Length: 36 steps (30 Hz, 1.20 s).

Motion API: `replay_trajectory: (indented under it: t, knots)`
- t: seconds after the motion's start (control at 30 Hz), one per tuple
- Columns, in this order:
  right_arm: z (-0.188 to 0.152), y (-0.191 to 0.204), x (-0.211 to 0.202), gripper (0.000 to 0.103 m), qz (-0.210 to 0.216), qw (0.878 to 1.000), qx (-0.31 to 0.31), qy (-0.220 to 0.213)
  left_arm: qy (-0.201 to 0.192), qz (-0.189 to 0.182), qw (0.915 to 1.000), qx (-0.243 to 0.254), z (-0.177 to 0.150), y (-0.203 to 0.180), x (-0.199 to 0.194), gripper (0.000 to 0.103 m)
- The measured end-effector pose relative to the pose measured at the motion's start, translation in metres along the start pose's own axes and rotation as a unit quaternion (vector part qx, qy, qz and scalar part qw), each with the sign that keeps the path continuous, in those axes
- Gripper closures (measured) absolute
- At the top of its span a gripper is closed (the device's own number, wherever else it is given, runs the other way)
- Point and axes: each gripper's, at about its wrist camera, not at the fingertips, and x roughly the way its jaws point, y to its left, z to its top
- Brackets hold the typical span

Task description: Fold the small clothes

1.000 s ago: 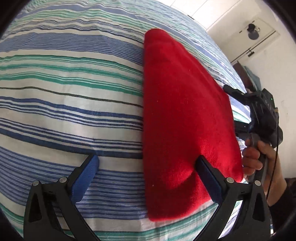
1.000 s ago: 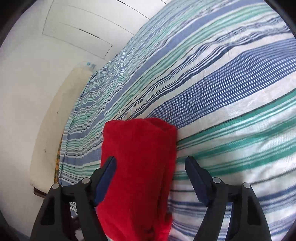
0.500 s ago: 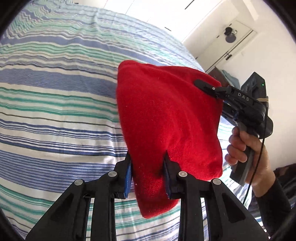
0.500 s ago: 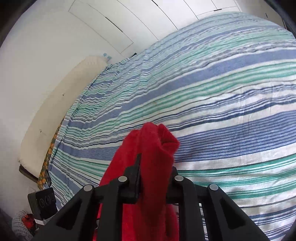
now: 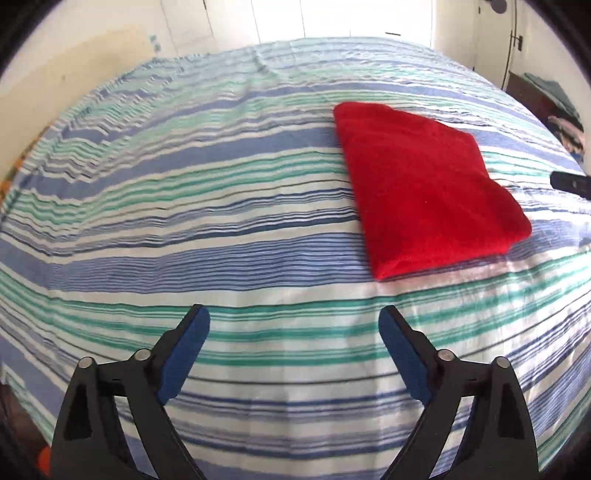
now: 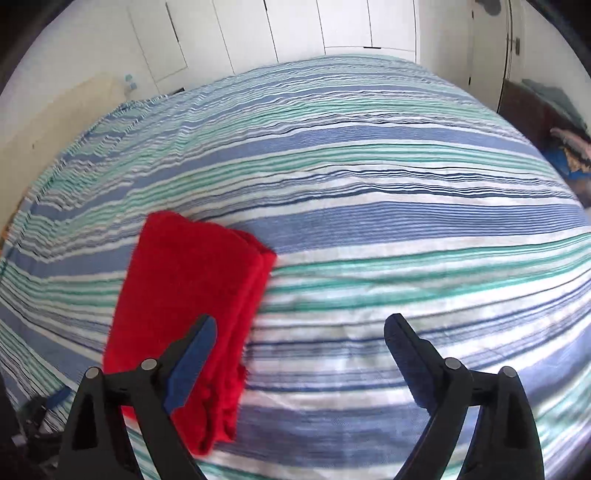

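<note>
On the striped bedsheet (image 5: pixel 229 254) a folded red cloth (image 5: pixel 424 192) lies flat, a neat rectangle with its thick folded edge toward the camera. The left gripper (image 5: pixel 293 328) hangs above the sheet with its jaws spread wide and nothing between them; they have just been opening. The cloth sits ahead of it and off to the right, well clear of both blue pads (image 5: pixel 186 350). At the right edge of this view a dark tip of the other tool shows just beyond the cloth.

From the right wrist, the right gripper (image 6: pixel 300 328) is likewise spread wide, its jaws having just been opening, with only striped sheet between them. Here the red cloth (image 6: pixel 192 280) lies to the left, and the left finger (image 6: pixel 192 354) overlaps its near edge in the view; whether it touches the cloth cannot be told. White cupboard doors (image 6: pixel 295 26) stand behind the bed.
</note>
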Motion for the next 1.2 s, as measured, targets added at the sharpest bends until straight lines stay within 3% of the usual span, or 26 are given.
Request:
replay_trajectory:
  t: [0.1, 0.23, 0.4, 0.53, 0.77, 1.2]
  knots:
    - [-0.047, 0.021, -0.045, 0.002, -0.004, 0.999, -0.031, -0.001, -0.025, 0.026, 0.9993, 0.013, -0.012, 0.004, -0.035, 0.003]
    - [-0.1, 0.053, -0.103, 0.001, 0.005, 0.999, -0.031, -0.006, -0.016, 0.058, 0.9981, 0.011, -0.017, 0.005, -0.065, 0.003]
    - [-0.149, 0.082, -0.157, 0.001, 0.001, 0.999, -0.042, 0.0, 0.011, 0.029, 0.9992, -0.026, -0.037, 0.016, -0.104, 0.003]
    - [-0.175, 0.091, -0.188, 0.001, 0.013, 0.999, -0.047, 0.008, 0.011, 0.026, 0.9995, -0.017, -0.048, 0.015, -0.13, 0.003]
    - [-0.189, 0.105, -0.232, 0.001, 0.023, 0.998, -0.065, 0.005, 0.003, -0.016, 0.9992, -0.038, -0.05, 0.023, -0.155, 0.003]
    - [-0.194, 0.115, -0.266, 0.001, 0.018, 0.996, -0.084, 0.005, 0.002, -0.015, 0.9999, -0.007, -0.053, 0.011, -0.18, 0.003]
